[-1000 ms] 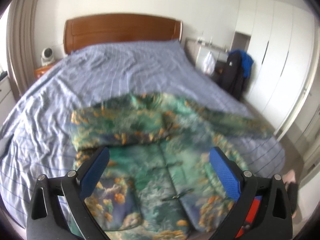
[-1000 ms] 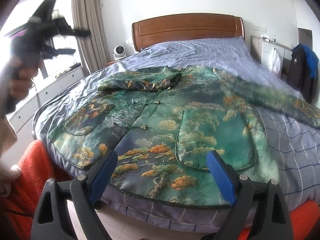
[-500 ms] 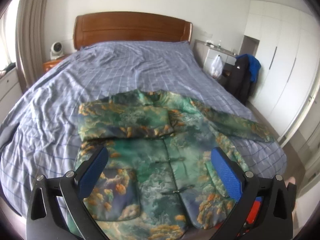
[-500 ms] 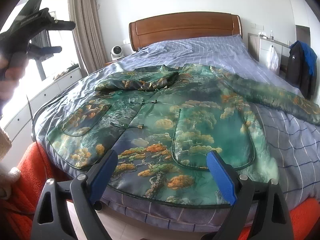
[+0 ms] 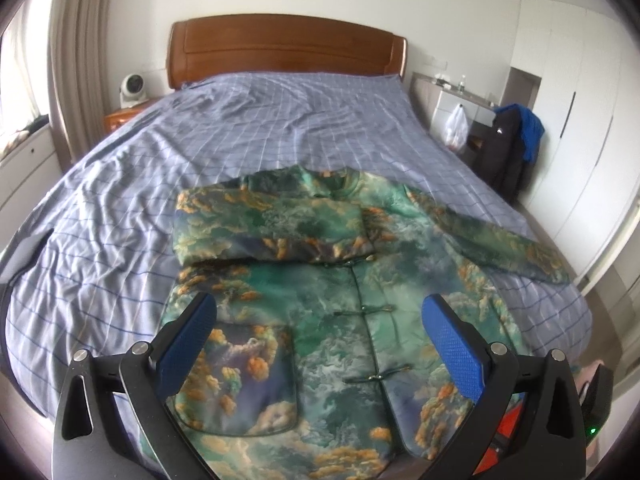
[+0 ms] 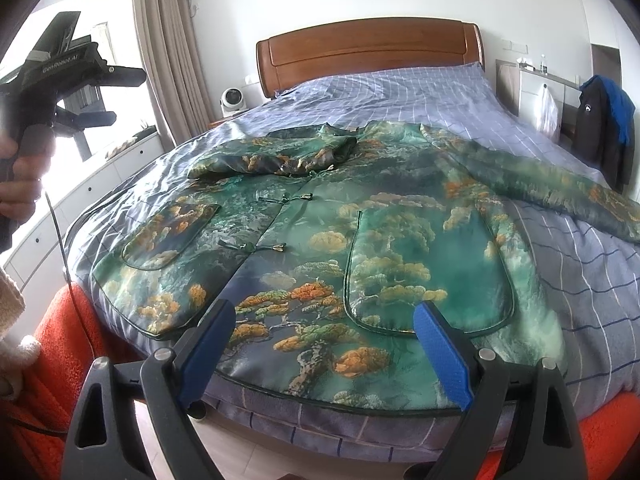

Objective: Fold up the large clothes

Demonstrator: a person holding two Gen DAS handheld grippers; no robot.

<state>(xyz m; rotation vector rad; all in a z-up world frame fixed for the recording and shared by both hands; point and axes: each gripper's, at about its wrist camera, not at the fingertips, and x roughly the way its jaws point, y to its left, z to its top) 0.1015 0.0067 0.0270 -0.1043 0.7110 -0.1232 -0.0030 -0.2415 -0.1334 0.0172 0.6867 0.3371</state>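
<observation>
Hovering with its blue pads spread wide, the left gripper is holding nothing and touching nothing; it is hanging above the hem end of the jacket. The right gripper is likewise gaping fully, empty, sitting just off the foot edge of the bed and level with the hem.

The green-and-orange brocade jacket is lying front-up on the checked blue sheet, collar toward the wooden headboard. One sleeve is lying folded across the chest; the other is stretching out flat toward the wardrobe side, away from the headboard's centre.

Versus half a second ago: the left gripper is riding higher and farther back, with more sheet showing beyond the collar. The right gripper's view is holding almost unchanged. In the right wrist view the left gripper is showing raised by the curtain.
</observation>
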